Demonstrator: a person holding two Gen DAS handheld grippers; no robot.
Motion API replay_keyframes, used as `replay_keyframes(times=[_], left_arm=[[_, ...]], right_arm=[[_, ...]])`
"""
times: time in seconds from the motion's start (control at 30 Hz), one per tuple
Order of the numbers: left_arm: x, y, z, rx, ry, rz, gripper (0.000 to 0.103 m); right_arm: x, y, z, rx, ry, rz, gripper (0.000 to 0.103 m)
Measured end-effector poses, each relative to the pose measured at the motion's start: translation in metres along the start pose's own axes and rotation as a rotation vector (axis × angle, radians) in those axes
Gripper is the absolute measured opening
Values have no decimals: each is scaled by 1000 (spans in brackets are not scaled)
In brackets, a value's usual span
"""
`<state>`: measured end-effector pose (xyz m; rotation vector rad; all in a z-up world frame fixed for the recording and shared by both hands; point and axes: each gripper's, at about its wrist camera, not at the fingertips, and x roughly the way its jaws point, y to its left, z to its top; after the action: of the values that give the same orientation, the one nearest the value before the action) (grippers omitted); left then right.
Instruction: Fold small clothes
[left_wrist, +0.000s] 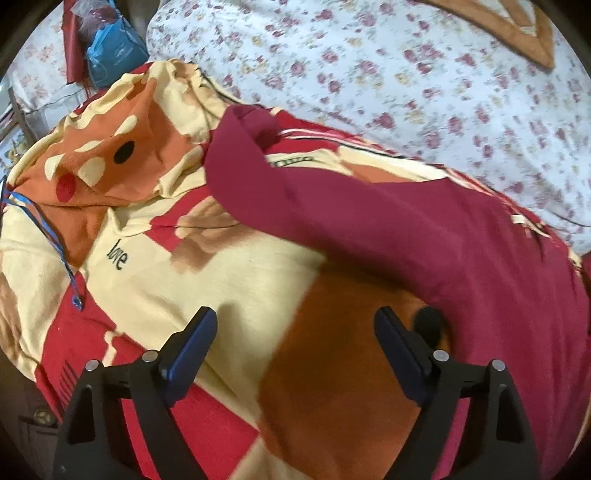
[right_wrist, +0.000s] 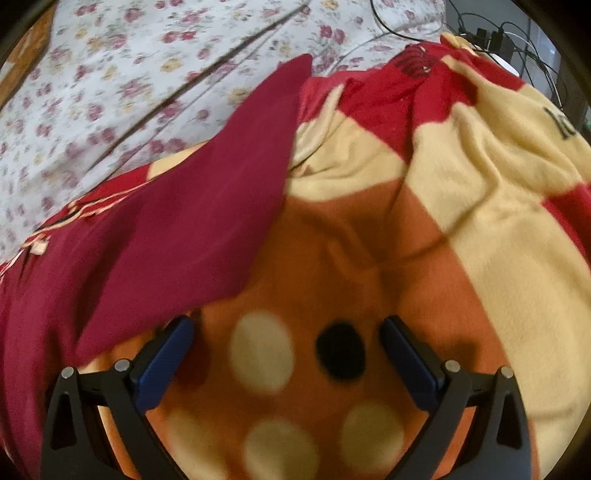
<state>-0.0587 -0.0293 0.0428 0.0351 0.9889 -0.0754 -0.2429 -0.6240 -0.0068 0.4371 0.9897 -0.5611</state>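
While the maroon garment (left_wrist: 424, 229) lies unfolded ahead on the fleece blanket (left_wrist: 236, 273), the left hand-held gripper (left_wrist: 295, 332) and right hand-held gripper (right_wrist: 288, 339) gape empty, so folding seems barely begun.

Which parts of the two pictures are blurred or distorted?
Left wrist view: fisheye bending, dark corners; the maroon garment and floral sheet look smeared, while the "love" lettering stays readable. Right wrist view: the blanket's pale dots are soft; the right tool is sharper.
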Motion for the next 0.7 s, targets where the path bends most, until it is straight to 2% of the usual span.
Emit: replay_keyframes(times=[0.1,0.23,0.4,0.57,0.7], left_arm=[[-8,-9,1,28,-18,11,81],[-19,-20,0,49,-48,5,80],[-27,-34,-3,76,-67,-7,80],[-34,-43,-5,89,-77,-32,80],[-37,-47,-8,93,-81,-34,78]], right_arm=[[-24,17,-18,-39,3,53,103],[-61,54,-49,-70,37,223,103],[-99,121,-75,-160,46,331,103],[-117,179,-84,-224,31,418,103],[-123,212,-89,-268,21,424,103]])
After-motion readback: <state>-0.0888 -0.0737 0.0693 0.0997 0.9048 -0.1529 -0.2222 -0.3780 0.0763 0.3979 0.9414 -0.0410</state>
